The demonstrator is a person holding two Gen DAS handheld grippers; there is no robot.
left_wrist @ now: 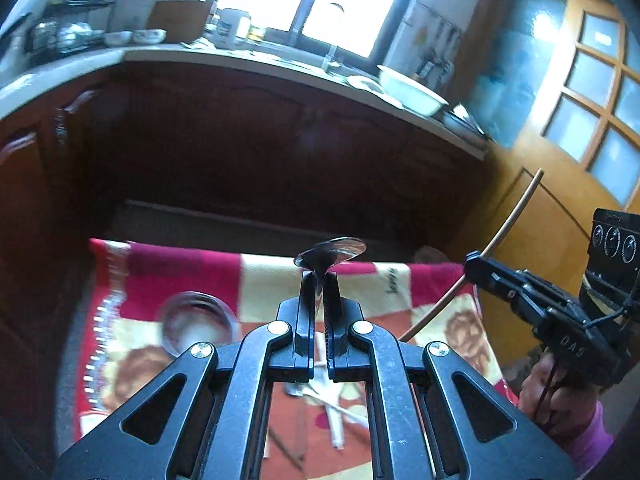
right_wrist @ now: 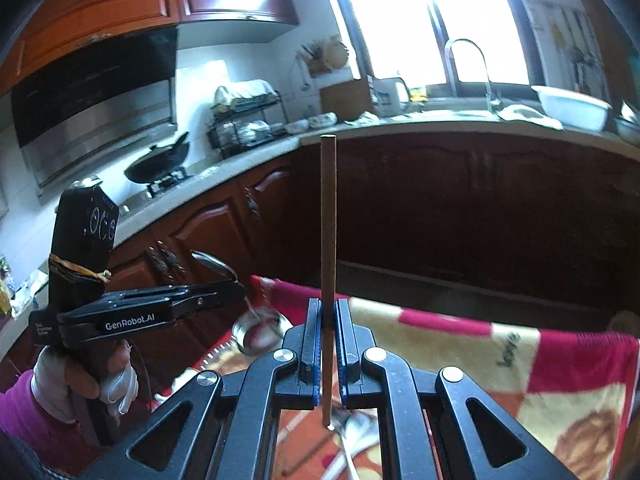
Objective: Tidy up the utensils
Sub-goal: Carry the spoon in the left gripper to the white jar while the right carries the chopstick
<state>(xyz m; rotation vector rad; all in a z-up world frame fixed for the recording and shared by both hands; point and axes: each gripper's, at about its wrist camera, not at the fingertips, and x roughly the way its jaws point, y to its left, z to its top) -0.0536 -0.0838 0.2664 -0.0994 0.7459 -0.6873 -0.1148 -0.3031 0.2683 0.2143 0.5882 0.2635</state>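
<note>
Left wrist view. Left gripper (left_wrist: 319, 280): jaws pressed together on the handle of a metal spoon (left_wrist: 334, 252); the bowl sticks out past the fingertips, the handle runs back between the jaws along the gripper's line. Gripper is raised above a red and cream cloth (left_wrist: 192, 268) and tilts downward. On the cloth near its left edge: a small round metal bowl (left_wrist: 198, 322). Beneath the gripper on the cloth: more cutlery (left_wrist: 328, 404), blurred. At right, the right gripper (left_wrist: 474, 262) pinches a brown chopstick (left_wrist: 508, 228), whose long axis slants up to the right; a hand (left_wrist: 556, 392) with a pink sleeve carries it.

Right wrist view. Right gripper (right_wrist: 329, 312): jaws closed on the chopstick (right_wrist: 328, 216), which stands straight ahead along the fingers, far end toward the kitchen counter (right_wrist: 440, 122). At left, a white-gloved hand (right_wrist: 80, 376) holds the left gripper (right_wrist: 236, 282) roughly level, the spoon (right_wrist: 214, 264) pointing up to the left from its tip, above the metal bowl (right_wrist: 260, 334) by the cloth's (right_wrist: 440, 332) left edge.
</note>
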